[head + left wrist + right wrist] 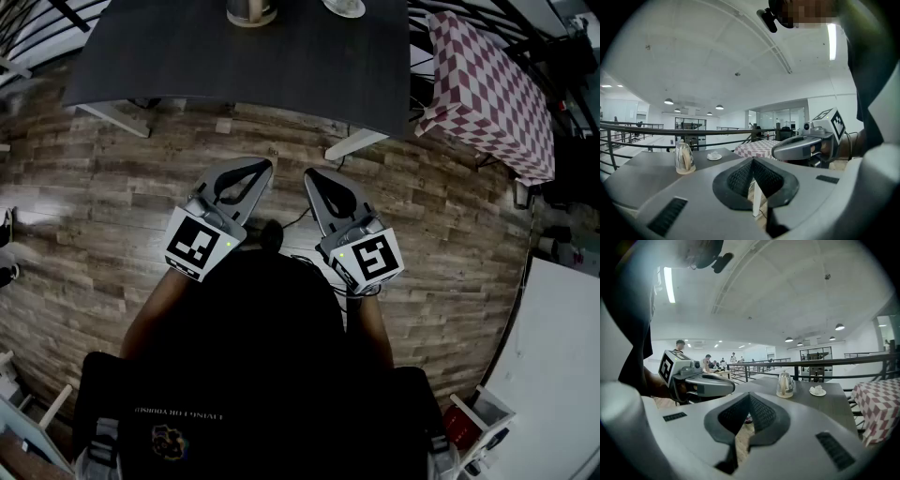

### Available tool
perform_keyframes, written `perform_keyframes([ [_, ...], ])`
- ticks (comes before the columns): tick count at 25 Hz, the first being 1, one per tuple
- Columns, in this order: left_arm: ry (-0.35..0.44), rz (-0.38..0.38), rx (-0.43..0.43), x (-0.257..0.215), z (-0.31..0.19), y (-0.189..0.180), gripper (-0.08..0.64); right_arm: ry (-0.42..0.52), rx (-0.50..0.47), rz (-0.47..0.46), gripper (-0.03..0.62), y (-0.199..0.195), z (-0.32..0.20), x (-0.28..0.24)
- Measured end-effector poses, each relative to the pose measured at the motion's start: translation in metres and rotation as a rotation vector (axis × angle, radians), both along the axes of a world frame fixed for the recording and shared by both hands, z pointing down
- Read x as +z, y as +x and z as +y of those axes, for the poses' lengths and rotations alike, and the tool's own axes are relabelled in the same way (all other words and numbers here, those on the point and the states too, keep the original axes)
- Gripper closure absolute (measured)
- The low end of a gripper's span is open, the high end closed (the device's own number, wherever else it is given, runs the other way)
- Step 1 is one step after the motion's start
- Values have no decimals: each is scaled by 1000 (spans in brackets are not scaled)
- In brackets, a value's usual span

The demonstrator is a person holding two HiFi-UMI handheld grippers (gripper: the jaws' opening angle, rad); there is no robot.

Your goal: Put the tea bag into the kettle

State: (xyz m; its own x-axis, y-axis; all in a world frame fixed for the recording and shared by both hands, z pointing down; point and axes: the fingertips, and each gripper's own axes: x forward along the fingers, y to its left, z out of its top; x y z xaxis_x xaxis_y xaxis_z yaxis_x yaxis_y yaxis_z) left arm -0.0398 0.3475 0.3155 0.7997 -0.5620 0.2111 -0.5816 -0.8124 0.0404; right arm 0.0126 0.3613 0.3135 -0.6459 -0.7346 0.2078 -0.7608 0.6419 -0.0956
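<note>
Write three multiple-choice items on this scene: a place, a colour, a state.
1. The kettle stands: A on the floor; B on the dark table; C on a chair.
2. The checked cloth is: A blue and white; B green and yellow; C red and white.
3. The left claw and right claw are: A both shut, empty; B both wide open; C both holding cups.
Key: 1 B, it sits on the dark table; 2 C, its squares are red and white; 3 A, the jaws meet with nothing between.

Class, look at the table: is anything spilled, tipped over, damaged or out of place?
Nothing stands out. The kettle stands upright on the dark table, and the saucer lies flat beside it, apart.
</note>
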Motion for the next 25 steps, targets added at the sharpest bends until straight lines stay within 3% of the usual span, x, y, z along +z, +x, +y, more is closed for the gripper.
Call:
perform_keyframes([
  [9,-13,-2,-11,4,-2,-5,555,-6,2,0,577,-2,-1,3],
  [14,-19,-4,-7,6,-4,-7,555,-17,16,-53,574,2,-7,5],
  [17,-18,-10,-9,8,-5,-5,555,-32,-6,-63,458,2,-6,8],
  [25,-9,-27,-40,8,-5,-1,555,-23,-10,-53,453,20,0,8],
])
